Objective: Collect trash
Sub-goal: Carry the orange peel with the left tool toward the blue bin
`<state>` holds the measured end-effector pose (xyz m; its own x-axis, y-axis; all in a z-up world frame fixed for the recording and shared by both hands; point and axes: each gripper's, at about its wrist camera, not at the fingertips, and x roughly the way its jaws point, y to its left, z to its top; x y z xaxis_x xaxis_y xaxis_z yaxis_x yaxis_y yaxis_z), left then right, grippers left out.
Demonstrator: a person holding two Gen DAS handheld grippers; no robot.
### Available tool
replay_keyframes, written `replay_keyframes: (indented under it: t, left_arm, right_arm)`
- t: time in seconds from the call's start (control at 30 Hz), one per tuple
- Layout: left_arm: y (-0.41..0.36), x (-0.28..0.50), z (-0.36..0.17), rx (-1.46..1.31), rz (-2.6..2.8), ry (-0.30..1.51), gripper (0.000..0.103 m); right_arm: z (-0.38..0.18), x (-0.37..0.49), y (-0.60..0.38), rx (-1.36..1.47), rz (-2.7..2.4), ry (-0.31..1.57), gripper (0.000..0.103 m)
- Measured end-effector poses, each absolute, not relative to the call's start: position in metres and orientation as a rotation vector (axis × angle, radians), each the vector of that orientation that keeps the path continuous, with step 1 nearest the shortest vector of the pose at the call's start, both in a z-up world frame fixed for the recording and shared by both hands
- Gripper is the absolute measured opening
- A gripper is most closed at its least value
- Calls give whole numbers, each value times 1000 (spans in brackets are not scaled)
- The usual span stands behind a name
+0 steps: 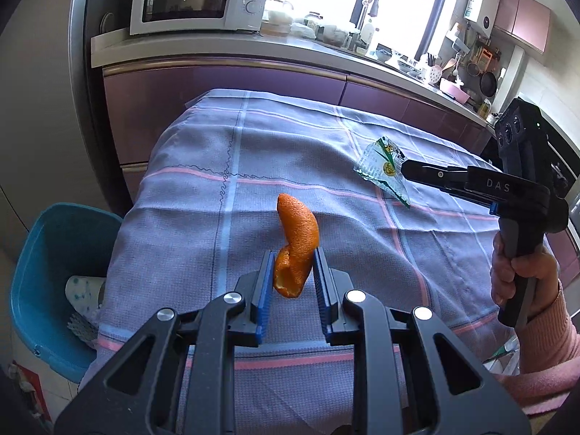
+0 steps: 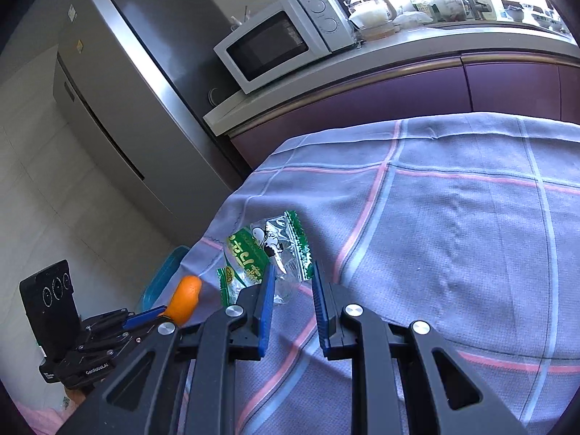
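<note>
Checked tablecloth [image 1: 203, 217] under both tongs: left gripper [image 1: 293, 268] nearly closed, pinching orange peel [image 1: 295, 246] between its blue pads, blue bin [image 1: 32, 253] beyond to its left; right gripper [image 2: 291, 279] narrowed, clear green-edged wrapper [image 2: 268, 250] at its tips, clamp contact unclear.

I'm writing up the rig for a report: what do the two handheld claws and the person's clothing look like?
Both claws are black, with skeletal linkage arms, silver round pivot pins and ribbed blue pads on the fingers. The right claw bears white letters "DAS", a pistol-style handle and a black block with round lenses on top. The left claw reads "GenRoboAI". The hand shows a pink knitted sleeve.
</note>
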<state>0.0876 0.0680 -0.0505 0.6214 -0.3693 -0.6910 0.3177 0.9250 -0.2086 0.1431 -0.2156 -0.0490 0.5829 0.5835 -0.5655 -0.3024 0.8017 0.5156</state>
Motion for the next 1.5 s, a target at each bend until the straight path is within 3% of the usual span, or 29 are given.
replay_keyframes:
  t: [1.5]
  left_arm:
    - [146,49,-41,-133,-240,765,22]
  right_arm:
    - [-48,121,-113,291,721,828,19]
